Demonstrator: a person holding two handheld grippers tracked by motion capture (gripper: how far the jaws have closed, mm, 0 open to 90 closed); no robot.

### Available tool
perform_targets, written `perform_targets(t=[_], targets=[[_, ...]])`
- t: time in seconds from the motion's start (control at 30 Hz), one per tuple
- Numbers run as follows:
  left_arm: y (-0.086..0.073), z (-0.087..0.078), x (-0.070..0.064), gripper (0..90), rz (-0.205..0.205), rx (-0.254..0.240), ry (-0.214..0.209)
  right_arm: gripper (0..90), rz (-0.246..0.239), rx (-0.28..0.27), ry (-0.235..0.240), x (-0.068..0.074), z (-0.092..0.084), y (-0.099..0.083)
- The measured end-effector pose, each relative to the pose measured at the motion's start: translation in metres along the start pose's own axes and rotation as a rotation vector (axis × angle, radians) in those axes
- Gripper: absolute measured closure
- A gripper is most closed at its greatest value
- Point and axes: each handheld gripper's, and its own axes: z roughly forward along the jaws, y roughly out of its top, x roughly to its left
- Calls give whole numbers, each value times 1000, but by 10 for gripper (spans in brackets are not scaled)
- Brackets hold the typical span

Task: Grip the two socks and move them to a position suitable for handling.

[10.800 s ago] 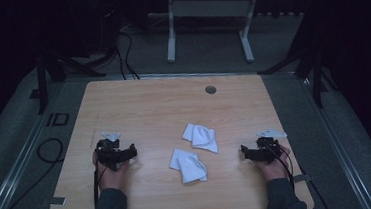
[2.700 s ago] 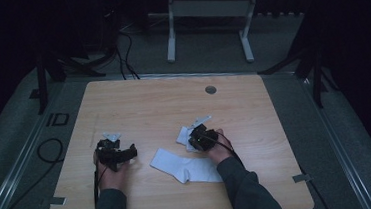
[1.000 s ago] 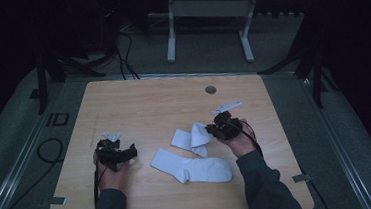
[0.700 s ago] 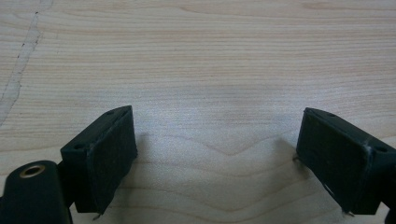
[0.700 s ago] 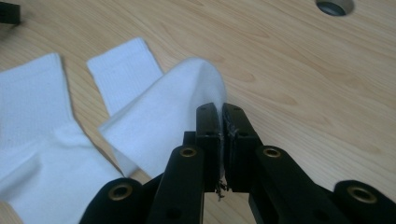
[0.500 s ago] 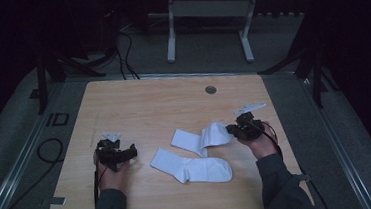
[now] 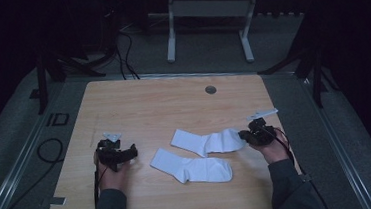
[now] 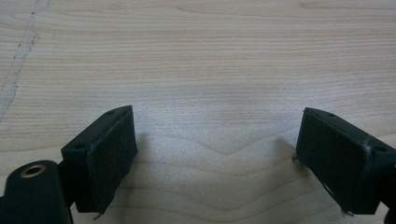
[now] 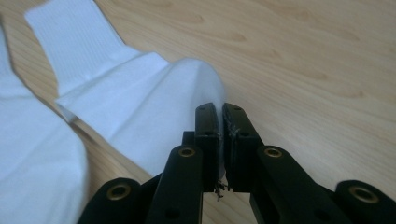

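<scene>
The right gripper (image 7: 246, 137) has its fingers (image 9: 232, 135) squeezed tight on the end of one white sock (image 7: 206, 142), near the table's (image 7: 163, 101) right edge. The other sock (image 7: 191, 166) lies flat just beside it. The left gripper (image 7: 133, 152) rests near the left edge, fingers (image 8: 109, 156) wide apart, grasping nothing.

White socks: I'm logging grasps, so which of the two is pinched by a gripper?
The farther white cotton sock, its end clamped in the right gripper. The nearer white sock lies flat and free.
</scene>
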Motion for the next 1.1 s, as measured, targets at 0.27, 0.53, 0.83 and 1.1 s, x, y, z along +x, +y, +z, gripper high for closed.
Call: perform_targets(t=[0.27, 0.53, 0.83, 1.1], targets=[[0, 0, 0, 121, 0, -1, 0, 849, -5, 44, -32, -8, 6, -15], [0, 0, 0, 121, 0, -1, 0, 846, 5, 57, -38, -12, 8, -22], [0, 0, 0, 121, 2, 0, 0, 843, 36, 61, -49, -19, 6, -37], [0, 0, 0, 121, 3, 0, 0, 832, 67, 68, -45, -27, 0, -50]])
